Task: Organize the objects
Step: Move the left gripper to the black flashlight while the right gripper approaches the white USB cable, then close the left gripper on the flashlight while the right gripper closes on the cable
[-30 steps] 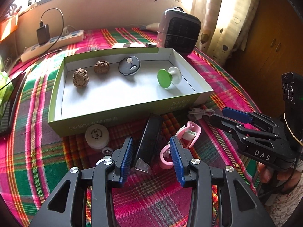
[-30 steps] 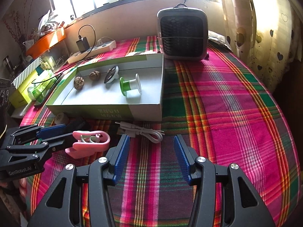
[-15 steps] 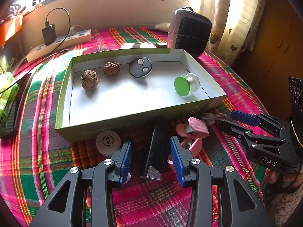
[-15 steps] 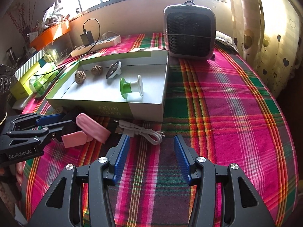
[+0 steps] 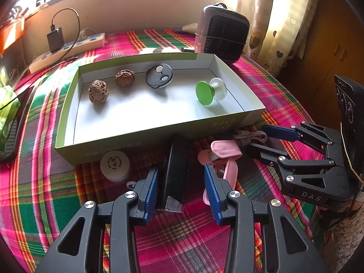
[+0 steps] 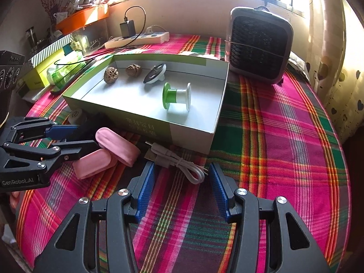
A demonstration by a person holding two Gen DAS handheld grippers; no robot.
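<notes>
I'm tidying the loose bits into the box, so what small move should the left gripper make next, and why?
Probably ease the left gripper forward and close on the black bar. Its jaws stand open on either side of the bar, which lies on the cloth just outside the green box, so it looks like the nearest loose thing to lift in.

The right gripper (image 6: 180, 177) hangs over the plaid cloth (image 6: 279, 141) with its blue pads spread apart, a coiled white cable (image 6: 179, 162) lying between and just ahead of them, untouched. To the left, the left gripper (image 6: 75, 137) reaches in beside a pink clip (image 6: 107, 153). Behind sits the open green box (image 6: 193, 127) holding two walnuts (image 6: 111, 74), a dark round piece (image 6: 155, 74) and a green-and-white spool (image 6: 176, 96); a grey heater (image 6: 258, 45) stands beyond its right corner
</notes>
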